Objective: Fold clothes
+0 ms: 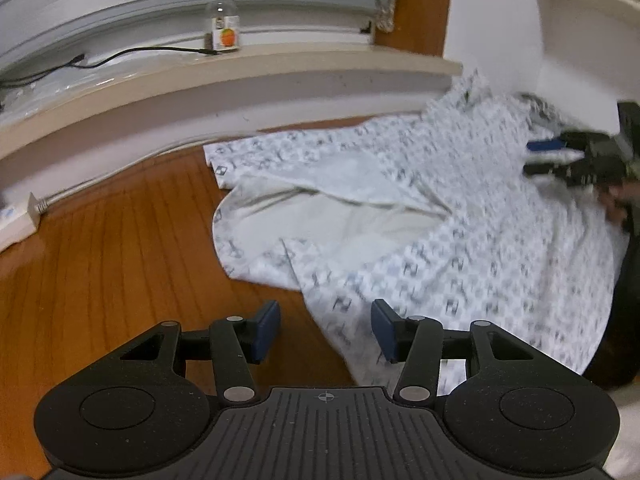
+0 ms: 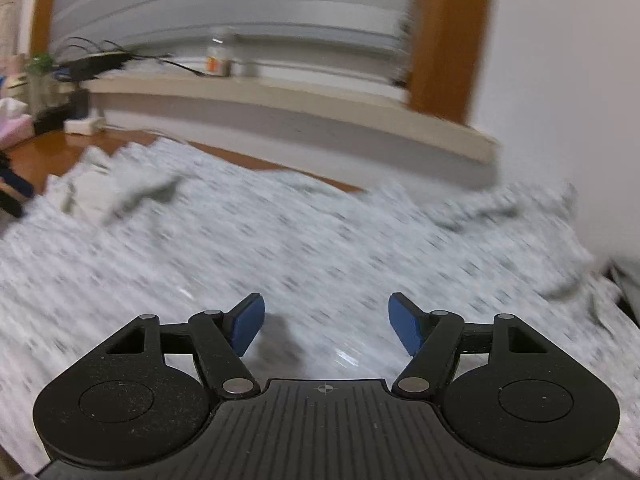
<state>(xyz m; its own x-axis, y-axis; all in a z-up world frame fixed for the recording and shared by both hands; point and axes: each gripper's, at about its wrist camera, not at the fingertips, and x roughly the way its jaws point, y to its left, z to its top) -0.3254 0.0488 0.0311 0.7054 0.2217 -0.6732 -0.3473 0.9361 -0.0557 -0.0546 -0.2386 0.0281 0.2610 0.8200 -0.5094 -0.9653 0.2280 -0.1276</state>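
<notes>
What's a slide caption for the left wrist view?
Left gripper open over the patterned shirt's hem on the wooden floor; right gripper at its far side.

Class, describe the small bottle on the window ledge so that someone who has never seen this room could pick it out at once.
Start at the long pale ledge running under the window blind. About midway along it, just right of where a black cable ends, stands the small bottle. It is the only upright thing there: a clear domed top over a white label showing an orange fruit.

Both grippers angled downward, fingers apart.
The left gripper (image 1: 325,330) grips nothing between its blue fingers (image 1: 266,330); the right gripper (image 2: 326,326) likewise stands spread, clamping nothing.
</notes>
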